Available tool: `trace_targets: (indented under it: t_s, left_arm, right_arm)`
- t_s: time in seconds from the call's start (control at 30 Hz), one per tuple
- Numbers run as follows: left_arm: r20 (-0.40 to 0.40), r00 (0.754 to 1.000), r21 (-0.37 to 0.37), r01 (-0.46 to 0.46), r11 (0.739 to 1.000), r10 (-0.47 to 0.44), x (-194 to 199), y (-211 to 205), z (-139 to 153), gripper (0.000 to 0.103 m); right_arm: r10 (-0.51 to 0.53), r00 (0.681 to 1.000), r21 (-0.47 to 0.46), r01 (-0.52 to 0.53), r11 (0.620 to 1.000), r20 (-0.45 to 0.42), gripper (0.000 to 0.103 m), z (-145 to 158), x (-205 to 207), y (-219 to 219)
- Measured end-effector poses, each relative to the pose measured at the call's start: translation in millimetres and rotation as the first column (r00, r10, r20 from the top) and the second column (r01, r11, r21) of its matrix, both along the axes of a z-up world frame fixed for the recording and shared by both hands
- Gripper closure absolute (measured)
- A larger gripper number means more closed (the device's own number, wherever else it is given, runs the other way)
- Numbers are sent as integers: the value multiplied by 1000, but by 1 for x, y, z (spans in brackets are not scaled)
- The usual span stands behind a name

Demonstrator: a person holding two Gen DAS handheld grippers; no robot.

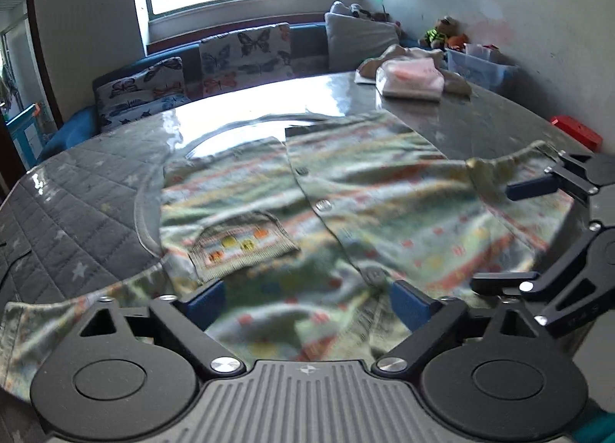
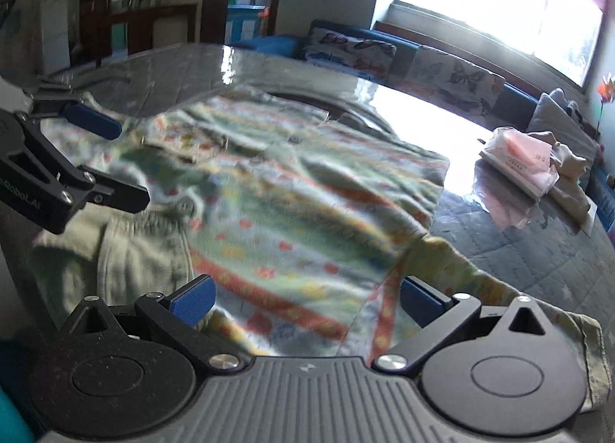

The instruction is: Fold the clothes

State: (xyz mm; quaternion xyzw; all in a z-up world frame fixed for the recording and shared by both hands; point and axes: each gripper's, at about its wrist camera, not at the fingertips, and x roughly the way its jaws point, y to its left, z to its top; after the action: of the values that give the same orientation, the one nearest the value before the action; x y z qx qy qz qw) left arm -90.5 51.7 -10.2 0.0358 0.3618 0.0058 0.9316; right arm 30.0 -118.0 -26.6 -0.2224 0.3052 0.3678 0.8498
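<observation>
Left wrist view: striped shirt (image 1: 315,212) flat on the table (image 1: 480,116), buttons up, near the pink pack (image 1: 411,78). Left gripper (image 1: 307,299) wide apart over the hem; right gripper (image 2: 307,299) wide apart too. Pinch both sleeves gently, then fold inward slowly.

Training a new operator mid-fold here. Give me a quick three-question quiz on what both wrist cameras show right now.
1. True or false: the striped cardigan lies spread front-up on the table.
2. The left gripper stands: A) open over the cardigan, B) shut on a sleeve, C) out of view.
3. What covers the table's left side beside the cardigan?

Key
1. True; its patch pocket and buttons show.
2. A; the right gripper is open too.
3. A grey quilted star-print cloth.
</observation>
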Motion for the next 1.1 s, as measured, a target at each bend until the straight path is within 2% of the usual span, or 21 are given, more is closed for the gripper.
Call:
trace_targets:
  t_s: [0.27,0.33,0.43,0.6,0.77,0.83,1.1]
  left_arm:
    - [-5,997,-25,70,997,-71,-14,-12,-3,32]
    - [-16,996,-37,84,996,-84,-14,-12,-6,40]
    - [-40,993,-49,106,993,-108,-14,-14,-12,47]
    - [-47,991,-62,122,991,-125,-13,-11,-11,47]
    - [-19,993,-55,119,991,-121,-9,-3,5,40]
    - [-7,995,-59,98,994,-98,-3,5,13,32]
    - [9,1000,-22,-14,1000,14,35,44,30,26]
  right_arm:
    - [-3,1000,13,3,1000,3,0,7,-1,-5]
    - [-3,1000,14,3,1000,-3,0,7,1,-5]
    - [-2,1000,15,3,1000,-11,0,8,4,-5]
    - [-2,1000,17,2,1000,-26,0,10,8,-4]
    - [-1,999,23,2,1000,-37,0,14,14,-3]
    - [-4,999,28,5,1000,-38,0,17,19,-3]
    - [-39,998,64,42,997,-44,0,31,50,1]
